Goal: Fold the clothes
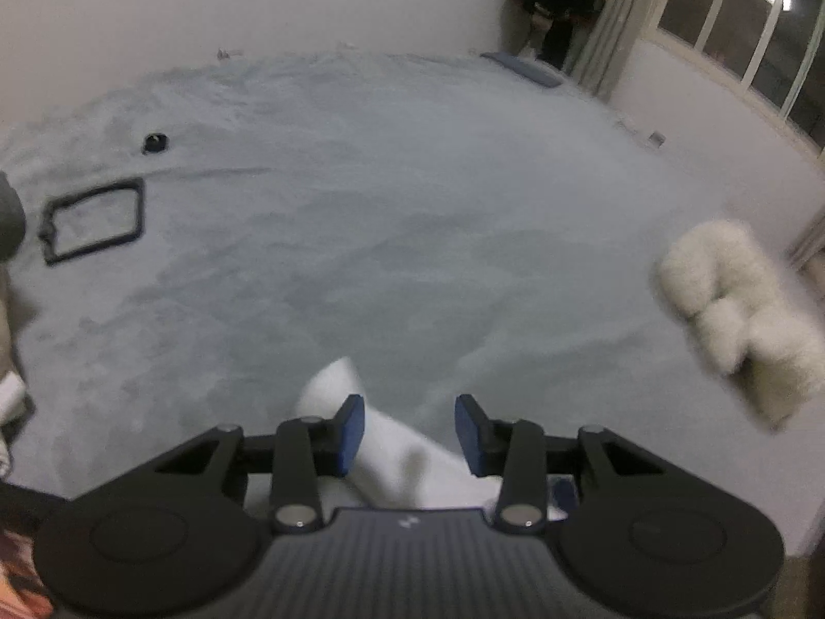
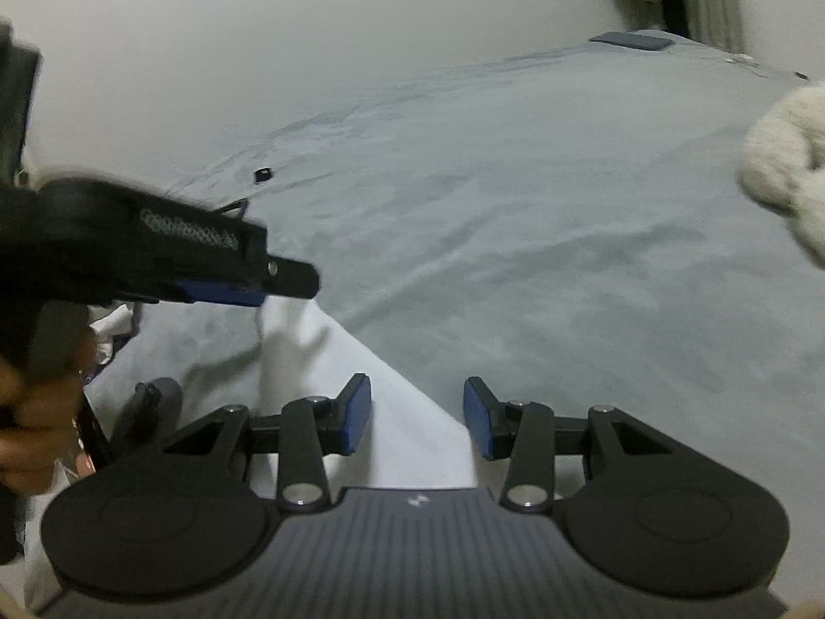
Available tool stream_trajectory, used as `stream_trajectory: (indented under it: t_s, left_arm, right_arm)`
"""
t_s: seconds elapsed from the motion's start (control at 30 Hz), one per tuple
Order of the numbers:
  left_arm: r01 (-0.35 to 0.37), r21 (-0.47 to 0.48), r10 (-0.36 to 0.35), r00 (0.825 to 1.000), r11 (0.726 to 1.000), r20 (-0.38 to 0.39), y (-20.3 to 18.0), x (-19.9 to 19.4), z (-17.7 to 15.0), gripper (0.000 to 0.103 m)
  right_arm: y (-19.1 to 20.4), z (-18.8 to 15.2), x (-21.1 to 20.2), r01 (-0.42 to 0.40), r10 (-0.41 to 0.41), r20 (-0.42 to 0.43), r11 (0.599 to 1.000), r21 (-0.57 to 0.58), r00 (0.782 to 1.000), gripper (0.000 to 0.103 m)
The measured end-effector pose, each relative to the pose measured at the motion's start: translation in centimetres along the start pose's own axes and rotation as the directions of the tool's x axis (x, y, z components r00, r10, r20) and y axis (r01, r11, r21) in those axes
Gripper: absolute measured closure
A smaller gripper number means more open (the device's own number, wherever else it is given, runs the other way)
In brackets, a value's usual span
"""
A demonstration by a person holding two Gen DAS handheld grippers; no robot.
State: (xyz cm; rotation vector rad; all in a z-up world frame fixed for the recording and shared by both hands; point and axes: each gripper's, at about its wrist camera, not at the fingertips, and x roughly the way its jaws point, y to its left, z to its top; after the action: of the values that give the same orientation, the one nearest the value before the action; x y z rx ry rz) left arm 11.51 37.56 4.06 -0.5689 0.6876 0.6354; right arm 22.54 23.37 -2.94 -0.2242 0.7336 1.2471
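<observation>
Across pale grey-blue bed sheet (image 1: 412,216) — thin white cloth garment (image 1: 392,443) lying at near edge, pointed corner reaching away from both claws. Left gripper (image 1: 410,430) hovering with jaws spread apart, gripping nothing, cloth directly beneath and between blue pads. Right gripper (image 2: 416,418) likewise gaping wide, straddling garment's right-hand edge (image 2: 412,387). Long axis running forward-left; left claw seeming nearer to corner. Fluffy cream folded sweater (image 1: 742,309) sitting well apart, off right.

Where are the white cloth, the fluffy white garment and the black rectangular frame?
white cloth (image 2: 412,412), right wrist view, on its flat part between the tongs.
fluffy white garment (image 1: 732,304), left wrist view, on its middle.
black rectangular frame (image 1: 139,209), left wrist view, on its right edge.
</observation>
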Motion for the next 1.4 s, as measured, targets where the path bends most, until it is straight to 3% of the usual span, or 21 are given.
stream_trajectory:
  t_s: [0.07, 0.13, 0.17, 0.2, 0.33, 0.43, 0.57, 0.6, 0.73, 0.8, 0.97, 1.07, 1.13, 1.17, 1.2, 1.33, 1.4]
  left_arm:
    - [0.044, -0.008, -0.044, 0.999, 0.999, 0.025, 0.0, -1.6, 0.7, 0.058]
    - [0.055, 0.003, -0.055, 0.997, 0.998, 0.054, 0.0, -2.8, 1.1, 0.057]
    - [0.057, 0.003, -0.057, 0.996, 0.998, 0.064, 0.1, -3.1, 1.3, 0.057]
    - [0.058, 0.003, -0.058, 0.995, 0.998, 0.075, 0.2, -3.3, 1.4, 0.057]
    - [0.063, -0.026, -0.061, 0.995, 0.998, 0.083, 1.0, -3.6, 1.7, 0.057]
    - [0.067, -0.052, -0.062, 0.995, 0.996, 0.083, 1.6, -3.6, 1.8, 0.057]
    - [0.076, -0.076, -0.070, 0.994, 0.994, 0.082, 2.2, -3.7, 2.0, 0.057]
    - [0.081, -0.073, -0.075, 0.994, 0.994, 0.081, 2.0, -3.6, 2.0, 0.057]
    - [0.089, -0.066, -0.084, 0.994, 0.994, 0.075, 1.7, -3.5, 1.9, 0.057]
    - [0.092, -0.064, -0.087, 0.994, 0.994, 0.072, 1.6, -3.5, 1.8, 0.057]
    - [0.099, -0.059, -0.095, 0.993, 0.993, 0.066, 1.3, -3.4, 1.6, 0.057]
    - [0.103, -0.056, -0.099, 0.993, 0.993, 0.061, 1.1, -3.3, 1.5, 0.057]
    - [0.106, -0.054, -0.102, 0.993, 0.993, 0.059, 1.0, -3.2, 1.5, 0.057]
    - [0.107, -0.053, -0.104, 0.993, 0.993, 0.058, 0.9, -3.2, 1.5, 0.057]
    - [0.107, -0.051, -0.104, 0.993, 0.993, 0.058, 0.9, -3.1, 1.4, 0.057]
    - [0.111, -0.050, -0.108, 0.993, 0.993, 0.056, 0.6, -3.0, 1.4, 0.057]
    - [0.110, -0.047, -0.107, 0.993, 0.993, 0.056, 0.4, -3.0, 1.3, 0.057]
  right_arm:
    - [0.6, 0.6, 1.1, -0.018, 0.018, -0.005, 1.000, -0.022, 1.000, 0.063]
    - [1.2, 1.1, 2.1, -0.028, 0.028, -0.010, 0.998, -0.047, 1.000, 0.076]
    - [1.5, 1.2, 2.5, -0.024, 0.023, -0.012, 0.998, -0.064, 1.000, 0.095]
    - [1.7, 1.3, 2.7, -0.029, 0.027, -0.016, 0.997, -0.073, 0.999, 0.099]
    - [2.1, 1.3, 1.2, 0.037, -0.031, 0.060, 0.994, -0.098, 0.998, 0.100]
    - [2.4, 1.4, 0.4, 0.169, -0.152, 0.136, 0.978, -0.124, 0.979, 0.100]
    - [1.9, 1.4, 1.8, 0.241, -0.235, 0.059, 0.960, -0.145, 0.970, 0.096]
    - [1.9, 1.3, 1.5, 0.239, -0.232, 0.063, 0.961, -0.140, 0.971, 0.090]
    - [1.8, 1.3, -0.8, 0.186, -0.178, 0.092, 0.979, -0.088, 0.980, 0.082]
    - [2.0, 1.1, -2.3, 0.136, -0.128, 0.110, 0.988, -0.068, 0.986, 0.064]
    - [5.2, -0.6, -2.7, -0.010, 0.022, 0.101, 0.993, -0.117, 0.995, 0.064]
    - [7.0, -2.0, -1.0, 0.013, 0.000, 0.068, 0.981, -0.191, 0.998, 0.064]
    - [7.6, -2.7, 0.4, 0.068, -0.052, 0.075, 0.971, -0.230, 0.996, 0.075]
    - [7.7, -2.9, 0.8, 0.088, -0.069, 0.087, 0.968, -0.237, 0.994, 0.089]
    - [7.8, -2.8, 0.9, 0.086, -0.066, 0.097, 0.971, -0.224, 0.993, 0.095]
    - [7.8, -2.1, 0.3, -0.018, 0.036, 0.129, 0.990, -0.142, 0.991, 0.096]
    - [7.8, -2.2, 0.7, -0.042, 0.055, 0.100, 0.991, -0.131, 0.993, 0.095]
